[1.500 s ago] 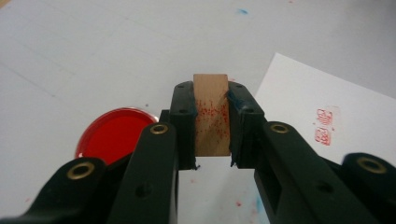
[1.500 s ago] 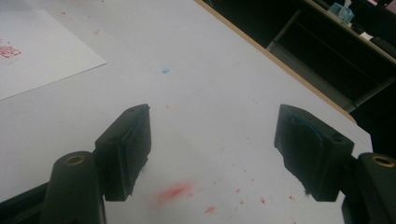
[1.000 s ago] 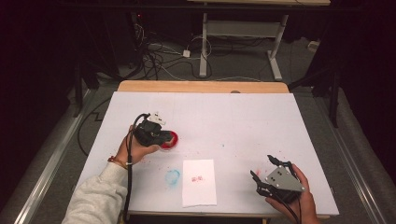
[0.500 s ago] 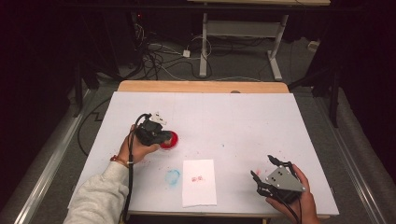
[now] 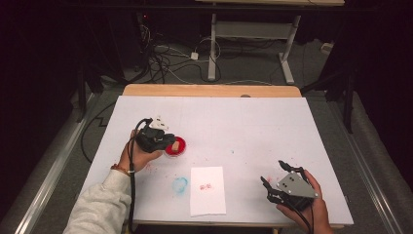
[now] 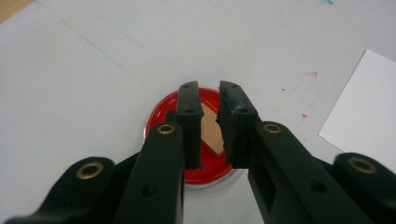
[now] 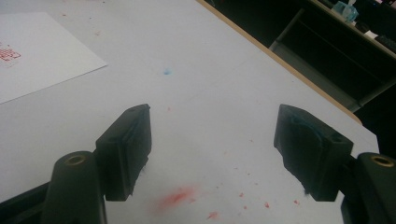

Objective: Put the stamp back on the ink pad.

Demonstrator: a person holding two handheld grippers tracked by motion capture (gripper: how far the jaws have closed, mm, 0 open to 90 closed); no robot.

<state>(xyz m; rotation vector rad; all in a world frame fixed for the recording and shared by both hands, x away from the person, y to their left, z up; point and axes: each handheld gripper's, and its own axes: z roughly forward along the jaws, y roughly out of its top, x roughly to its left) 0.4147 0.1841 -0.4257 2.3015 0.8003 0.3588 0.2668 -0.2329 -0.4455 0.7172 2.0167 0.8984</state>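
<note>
A round red ink pad lies on the white table, left of centre. My left gripper sits right over it, held by a hand in a grey sleeve. In the left gripper view the jaws are shut on a small wooden stamp, which hangs over the red pad. My right gripper rests near the front right corner, open. Its jaws stand wide apart over bare table with nothing between them.
A white sheet of paper with a red stamp mark lies at the front centre, a blue smear to its left. Red ink specks dot the table below the right gripper. The far edge is a wooden strip.
</note>
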